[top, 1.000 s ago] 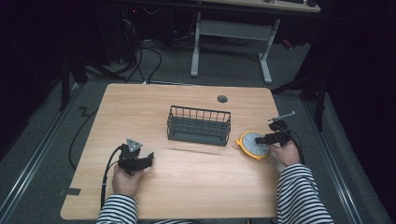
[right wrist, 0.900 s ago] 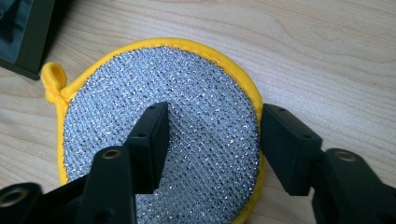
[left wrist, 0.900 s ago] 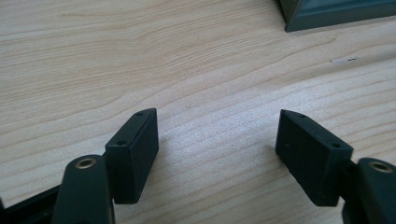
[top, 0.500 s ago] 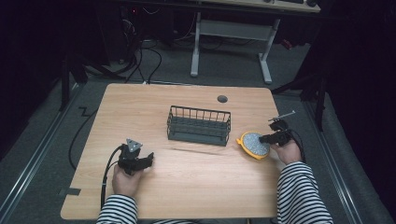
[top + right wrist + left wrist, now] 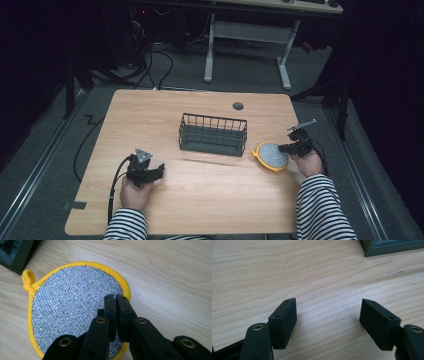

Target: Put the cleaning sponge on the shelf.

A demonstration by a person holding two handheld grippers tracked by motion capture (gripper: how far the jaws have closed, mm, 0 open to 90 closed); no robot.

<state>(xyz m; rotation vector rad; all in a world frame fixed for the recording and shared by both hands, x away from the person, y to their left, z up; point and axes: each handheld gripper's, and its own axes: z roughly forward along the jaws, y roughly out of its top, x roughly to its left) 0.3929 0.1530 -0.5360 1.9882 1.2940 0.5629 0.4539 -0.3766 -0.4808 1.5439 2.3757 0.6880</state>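
- Dark floor, cables and a second desk's legs are seen beyond a light wooden table (image 5: 200, 210), on which all the work is laid out.
- At the table's right side a round pad (image 5: 270, 155), silver mesh with a yellow rim, lies flat, just right of the wire basket (image 5: 213, 134) standing near the middle.
- The pad's loop (image 5: 27, 276) is turned toward the basket's corner, as seen in the right gripper view.
- The right hand-held gripper (image 5: 117, 305) is set over the pad's near-right edge. Its jaws have just been closing and are now pressed almost together, with the yellow rim apparently nipped between the tips; how much fabric is caught cannot be told.
- A grip at the rim is judged sensible: the pad lies flat, and only its edge offers anything to pinch.
- The left hand-held gripper (image 5: 144, 171) is rested at the near left, well apart from the pad, its jaws spread over bare wood with nothing between them.
- It is probably kept parked there so that the way from pad to basket stays free, a drop into the basket being the likely aim.
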